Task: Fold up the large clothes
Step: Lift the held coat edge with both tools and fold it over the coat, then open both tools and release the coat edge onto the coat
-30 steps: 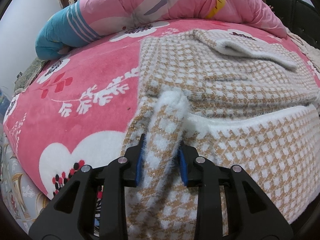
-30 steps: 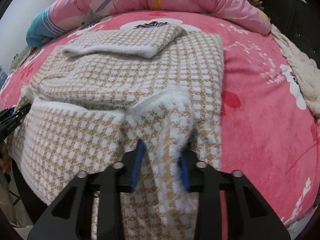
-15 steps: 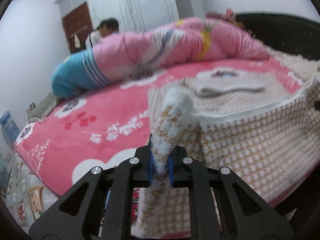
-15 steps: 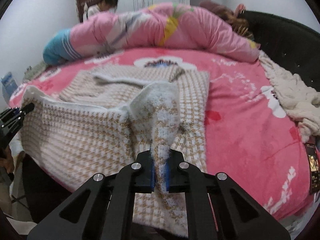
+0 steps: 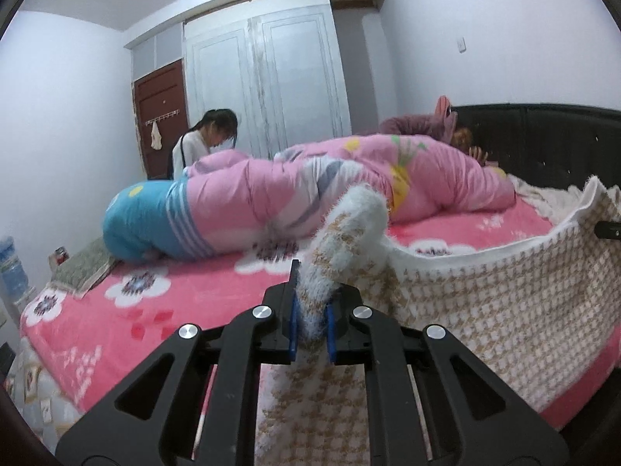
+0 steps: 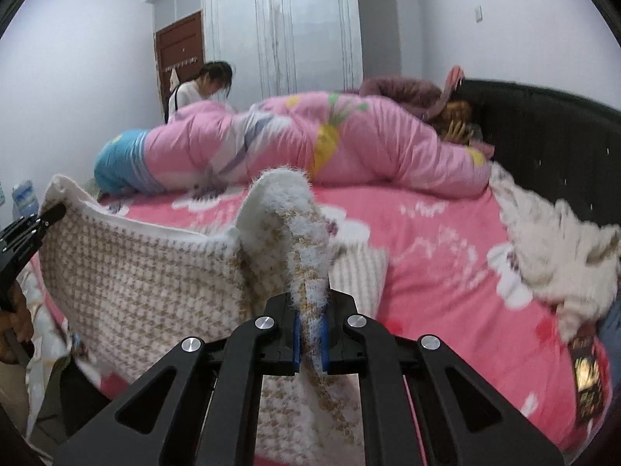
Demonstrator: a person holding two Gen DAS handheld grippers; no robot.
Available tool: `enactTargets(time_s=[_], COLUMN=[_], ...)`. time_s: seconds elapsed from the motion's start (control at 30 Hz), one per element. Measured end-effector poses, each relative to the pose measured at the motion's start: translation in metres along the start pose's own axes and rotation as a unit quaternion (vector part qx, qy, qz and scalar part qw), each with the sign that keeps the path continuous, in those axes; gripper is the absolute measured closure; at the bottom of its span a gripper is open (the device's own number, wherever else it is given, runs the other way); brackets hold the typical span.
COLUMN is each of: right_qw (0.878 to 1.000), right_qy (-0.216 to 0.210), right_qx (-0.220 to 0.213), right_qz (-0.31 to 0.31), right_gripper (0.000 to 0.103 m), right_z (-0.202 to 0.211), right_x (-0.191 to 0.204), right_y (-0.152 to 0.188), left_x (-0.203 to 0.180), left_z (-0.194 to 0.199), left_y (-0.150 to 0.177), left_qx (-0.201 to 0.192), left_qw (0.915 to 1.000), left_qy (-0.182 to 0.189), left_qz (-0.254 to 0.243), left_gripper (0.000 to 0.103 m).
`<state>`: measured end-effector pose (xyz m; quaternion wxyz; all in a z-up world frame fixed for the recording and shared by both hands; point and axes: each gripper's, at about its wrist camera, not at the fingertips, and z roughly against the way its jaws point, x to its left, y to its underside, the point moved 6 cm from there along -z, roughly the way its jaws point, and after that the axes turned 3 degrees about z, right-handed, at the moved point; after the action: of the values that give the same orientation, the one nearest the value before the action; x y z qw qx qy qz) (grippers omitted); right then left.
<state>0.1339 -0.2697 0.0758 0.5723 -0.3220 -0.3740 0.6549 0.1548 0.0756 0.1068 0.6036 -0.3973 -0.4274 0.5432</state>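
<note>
A fuzzy tan-and-white checked sweater (image 5: 485, 303) lies on the pink bed, its near edge lifted. My left gripper (image 5: 311, 324) is shut on one bunched corner of the sweater (image 5: 345, 233) and holds it above the bed. My right gripper (image 6: 309, 339) is shut on the other corner (image 6: 287, 213). The lifted edge stretches between them like a hanging sheet, seen in the right wrist view (image 6: 136, 272). The left gripper shows at the far left of the right wrist view (image 6: 27, 233). The far part of the sweater is hidden behind the lifted edge.
A pink flowered bedspread (image 5: 136, 310) covers the bed. A rolled pink and blue quilt (image 5: 310, 198) lies along the far side. A person (image 5: 205, 136) stands behind it. A black headboard (image 6: 543, 136) and a cream blanket (image 6: 551, 248) are on the right.
Both grippers closed on the sweater's near corners, then rose and tilted up, lifting that edge off the bed. The view swung from the bed surface to the room.
</note>
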Motion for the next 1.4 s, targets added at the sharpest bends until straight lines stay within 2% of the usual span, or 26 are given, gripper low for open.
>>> enactTargets(time_s=[0.07,0.17,0.2,0.33,0.43,0.5,0.53,0.57,0.63,0.67,0.73,0.8,0.83,0.87,0.93,0.97,1.0,1.03,1.1,1.13,1.23,1.27,1.3,1.33,1.37,1.4], right_qw=[1.0,1.0,1.0,0.998,0.991,0.981,0.977,0.975,0.969,0.967,0.972,0.978,0.979,0.979,0.977,0.975,0.973,0.97,0.971,0.966,0.94,0.935,0.933,0.934,0.935,0.936], right_qy=[0.001,0.003,0.001,-0.002,-0.007,-0.022,-0.031,-0.038,-0.08,-0.086,-0.067,-0.068,-0.075,-0.084,-0.115,-0.123,-0.13,-0.137,-0.114,-0.13,-0.174,-0.176,-0.156,-0.124,-0.093,-0.089], right_qx=[-0.002,0.006,0.016,0.062,0.129,0.182,0.198,0.205,0.197,0.195,0.166,0.123,0.115,0.112,0.125,0.143,0.156,0.17,0.183,0.181,0.162,0.154,0.15,0.152,0.149,0.14], right_qz=[-0.005,-0.011,-0.016,-0.031,-0.047,-0.061,-0.068,-0.08,-0.126,-0.139,-0.155,-0.152,-0.152,-0.15,-0.133,-0.119,-0.112,-0.107,-0.101,-0.13,-0.246,-0.267,-0.289,-0.3,-0.307,-0.31], right_gripper=[0.096,0.096,0.096,0.096,0.096,0.093,0.083,0.078,0.073,0.063,0.051,0.05,0.05,0.05,0.05,0.05,0.05,0.051,0.05,0.051,0.064,0.064,0.064,0.063,0.063,0.063], right_z=[-0.024,-0.066,-0.091,-0.169,-0.239,-0.277,-0.286,-0.291,-0.282,-0.276,-0.252,-0.228,-0.225,-0.224,-0.239,-0.255,-0.267,-0.282,-0.301,-0.309,-0.313,-0.311,-0.308,-0.305,-0.297,-0.289], right_x=[-0.012,-0.027,-0.032,-0.043,-0.05,-0.055,-0.056,-0.061,-0.071,-0.075,-0.091,-0.096,-0.093,-0.087,-0.065,-0.049,-0.041,-0.033,-0.036,-0.046,-0.082,-0.09,-0.104,-0.115,-0.125,-0.128], right_y=[-0.021,-0.039,-0.045,-0.043,-0.013,0.016,0.024,0.031,0.03,0.027,0.017,-0.002,-0.005,-0.009,-0.013,-0.008,-0.004,0.003,0.015,0.02,0.024,0.025,0.027,0.028,0.028,0.025], left_x=[0.003,0.008,0.008,0.001,-0.002,0.0,0.004,0.009,0.025,0.031,0.051,0.057,0.056,0.046,0.019,0.007,-0.005,-0.01,-0.005,0.005,0.043,0.054,0.065,0.076,0.084,0.086], left_z=[-0.029,-0.086,-0.113,-0.2,-0.259,-0.291,-0.302,-0.306,-0.303,-0.299,-0.286,-0.276,-0.272,-0.276,-0.288,-0.298,-0.311,-0.32,-0.335,-0.34,-0.345,-0.345,-0.343,-0.337,-0.328,-0.32], left_y=[-0.011,-0.021,-0.021,0.002,0.043,0.078,0.096,0.103,0.099,0.095,0.076,0.057,0.047,0.04,0.043,0.051,0.062,0.074,0.089,0.095,0.103,0.104,0.106,0.106,0.1,0.091], left_qx=[0.009,0.042,0.06,0.13,0.207,0.263,0.291,0.302,0.292,0.284,0.248,0.216,0.205,0.204,0.236,0.258,0.285,0.302,0.307,0.306,0.316,0.316,0.317,0.315,0.302,0.285], left_qw=[0.9999,0.9986,0.9976,0.9909,0.9778,0.964,0.9555,0.9512,0.9511,0.9531,0.9619,0.9676,0.9686,0.9673,0.9552,0.9485,0.9422,0.9397,0.9402,0.9376,0.9188,0.9129,0.9083,0.9081,0.9136,0.9207], left_qy=[0.007,0.022,0.024,0.027,0.028,0.025,0.027,0.03,0.04,0.038,0.026,0.033,0.049,0.069,0.122,0.132,0.129,0.116,0.088,0.084,0.064,0.065,0.059,0.043,0.027,0.023], left_qz=[0.007,0.025,0.025,0.021,0.022,0.027,0.039,0.055,0.092,0.099,0.112,0.126,0.132,0.133,0.13,0.128,0.12,0.112,0.118,0.141,0.228,0.25,0.267,0.273,0.271,0.266], left_gripper=[0.093,0.093,0.093,0.093,0.092,0.083,0.078,0.068,0.064,0.064,0.064,0.064,0.064,0.064,0.06,0.056,0.055,0.055,0.055,0.056,0.051,0.05,0.05,0.052,0.053,0.053])
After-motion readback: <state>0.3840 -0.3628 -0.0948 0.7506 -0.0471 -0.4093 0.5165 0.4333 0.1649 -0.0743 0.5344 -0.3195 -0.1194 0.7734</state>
